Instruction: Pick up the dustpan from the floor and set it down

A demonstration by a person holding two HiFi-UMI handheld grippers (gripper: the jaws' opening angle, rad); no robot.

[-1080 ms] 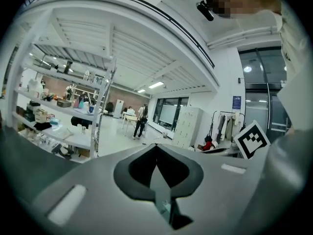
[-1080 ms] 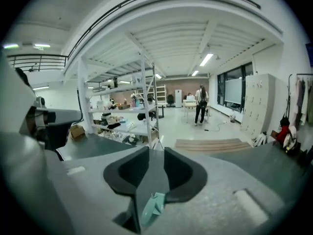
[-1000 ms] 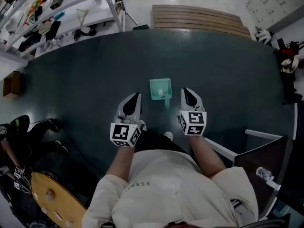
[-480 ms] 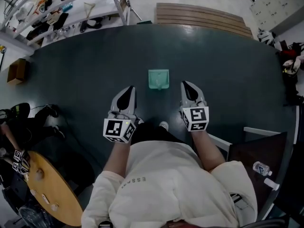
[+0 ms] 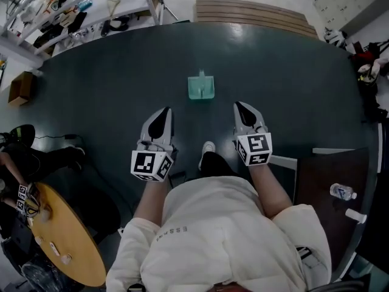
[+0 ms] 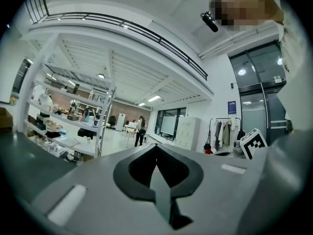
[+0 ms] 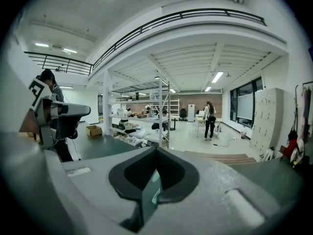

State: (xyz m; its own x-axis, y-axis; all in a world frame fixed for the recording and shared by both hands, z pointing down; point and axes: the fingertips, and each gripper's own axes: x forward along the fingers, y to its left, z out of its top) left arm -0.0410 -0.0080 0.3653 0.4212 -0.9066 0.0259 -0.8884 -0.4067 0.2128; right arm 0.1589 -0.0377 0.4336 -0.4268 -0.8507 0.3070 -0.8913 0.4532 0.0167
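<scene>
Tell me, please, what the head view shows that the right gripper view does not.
Only the head view: the person's white shirt, the round wooden table, a bottle. Only the right gripper view: a distant standing person and the balcony railing. Both: the shelving rack, the cardboard box, the left gripper, and the dustpan, seemingly a green sliver in the second.

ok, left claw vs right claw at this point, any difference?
Left claw is held left of the dustpan, right claw right of it. The right claw's own view shows a teal sliver low between its jaws, likely the dustpan; the left claw's view shows none. Their marker cubes carry different patterns. Shared: both are shut on nothing, point forward, and sit short of the dustpan without touching it.
</scene>
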